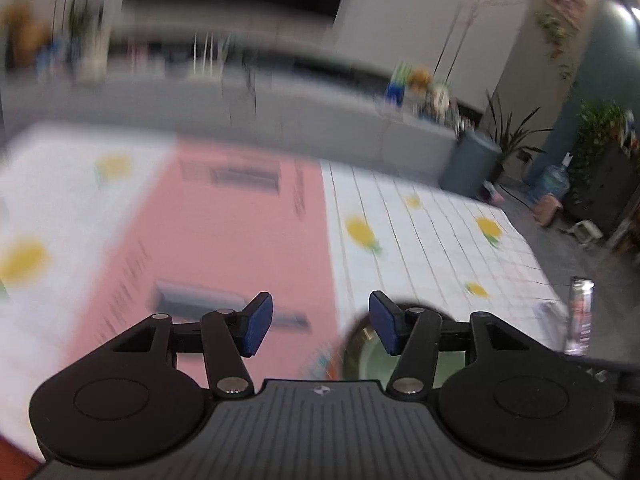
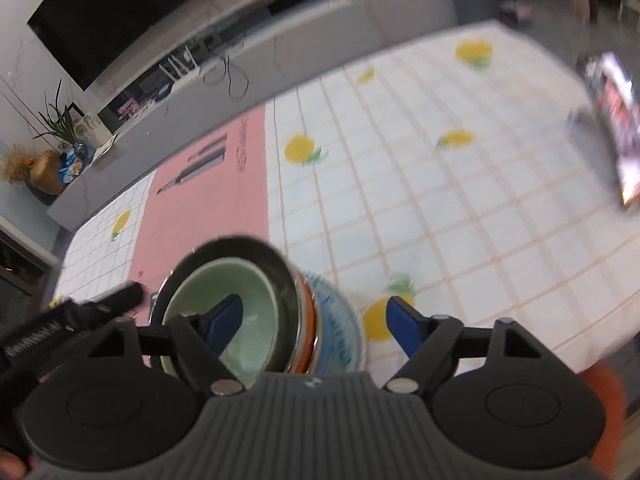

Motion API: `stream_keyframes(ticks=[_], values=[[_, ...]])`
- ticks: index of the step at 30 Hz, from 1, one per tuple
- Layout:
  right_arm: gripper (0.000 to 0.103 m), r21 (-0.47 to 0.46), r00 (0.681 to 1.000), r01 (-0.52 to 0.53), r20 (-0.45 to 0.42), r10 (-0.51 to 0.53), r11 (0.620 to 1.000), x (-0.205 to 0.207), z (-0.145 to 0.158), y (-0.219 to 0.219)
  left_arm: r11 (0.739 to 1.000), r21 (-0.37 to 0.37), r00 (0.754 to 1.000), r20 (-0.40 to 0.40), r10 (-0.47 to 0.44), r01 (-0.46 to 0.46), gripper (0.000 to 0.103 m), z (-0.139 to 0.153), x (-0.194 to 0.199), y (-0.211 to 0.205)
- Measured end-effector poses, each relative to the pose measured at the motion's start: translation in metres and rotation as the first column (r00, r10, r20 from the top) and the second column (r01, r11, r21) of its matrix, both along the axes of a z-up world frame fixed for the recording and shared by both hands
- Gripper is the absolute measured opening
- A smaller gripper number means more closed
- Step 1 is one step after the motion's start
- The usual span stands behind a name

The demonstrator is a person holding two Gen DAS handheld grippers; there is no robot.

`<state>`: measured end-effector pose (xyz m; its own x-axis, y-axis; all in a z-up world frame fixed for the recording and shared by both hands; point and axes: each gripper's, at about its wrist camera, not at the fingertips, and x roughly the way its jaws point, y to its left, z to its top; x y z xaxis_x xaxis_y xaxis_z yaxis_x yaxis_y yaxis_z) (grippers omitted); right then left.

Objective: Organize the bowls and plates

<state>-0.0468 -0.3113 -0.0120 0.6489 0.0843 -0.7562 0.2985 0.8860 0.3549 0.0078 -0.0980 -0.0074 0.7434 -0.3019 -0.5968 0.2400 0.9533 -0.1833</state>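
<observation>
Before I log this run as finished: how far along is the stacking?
Mostly done: the green bowl sits nested in the dark bowl, stacked on the blue plate. Nothing is in hand; the left gripper and right gripper are open. No loose dishes show on the tablecloth.
</observation>
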Motion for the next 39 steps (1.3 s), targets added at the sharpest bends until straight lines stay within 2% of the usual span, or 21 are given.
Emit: stream_keyframes(ticks=[3,5,6,10,14,16,18,21,23,27,33,39], values=[[0.091,-0.114,0.996,0.025,0.094,-0.014,0.993,-0.014,0.022,0.01,0.994,0.108,0.985,0.17,-0.014,-0.004,0.07,0.02,-0.021,-0.002],[0.096,-0.2,0.986,0.048,0.166,-0.015,0.979,-0.024,0.036,0.018,0.986,0.167,0.969,0.244,-0.023,-0.018,0.075,0.032,-0.033,-0.002],[0.097,-0.245,0.979,0.058,0.203,-0.007,0.968,-0.031,0.043,0.022,0.983,0.183,0.963,0.267,-0.023,-0.027,0.079,0.037,-0.038,-0.001],[0.1,-0.377,0.948,0.068,0.312,0.057,0.924,-0.053,0.064,0.044,0.973,0.209,0.94,0.341,0.021,-0.098,0.085,0.051,-0.056,0.007],[0.1,-0.429,0.916,0.071,0.385,0.111,0.9,-0.075,0.076,0.06,0.947,0.28,0.896,0.443,0.015,-0.155,0.09,0.055,-0.074,0.006],[0.1,-0.43,0.904,0.082,0.411,0.114,0.899,-0.086,0.077,0.067,0.955,0.259,0.905,0.426,0.019,-0.142,0.091,0.055,-0.079,0.01],[0.1,-0.424,0.895,0.084,0.43,0.119,0.902,-0.096,0.075,0.072,0.971,0.221,0.926,0.379,0.003,-0.093,0.094,0.052,-0.081,0.018],[0.1,-0.414,0.889,0.079,0.44,0.124,0.907,-0.109,0.064,0.08,0.975,0.205,0.937,0.349,0.009,-0.086,0.096,0.042,-0.085,0.027],[0.1,-0.408,0.898,0.092,0.428,0.102,0.908,-0.116,0.052,0.085,0.979,0.175,0.938,0.344,0.04,-0.106,0.103,0.033,-0.092,0.034],[0.1,-0.386,0.924,0.106,0.379,0.052,0.916,-0.127,0.033,0.092,0.985,0.122,0.94,0.334,0.074,-0.121,0.103,0.015,-0.102,0.047],[0.1,-0.433,0.933,0.114,0.356,0.054,0.894,-0.133,0.021,0.109,0.98,0.162,0.971,0.226,0.076,-0.114,0.103,-0.005,-0.1,0.063],[0.1,-0.452,0.945,0.027,0.301,0.124,0.892,-0.128,0.006,0.127,0.974,0.194,0.989,0.111,0.096,-0.117,0.103,-0.034,-0.104,0.066]])
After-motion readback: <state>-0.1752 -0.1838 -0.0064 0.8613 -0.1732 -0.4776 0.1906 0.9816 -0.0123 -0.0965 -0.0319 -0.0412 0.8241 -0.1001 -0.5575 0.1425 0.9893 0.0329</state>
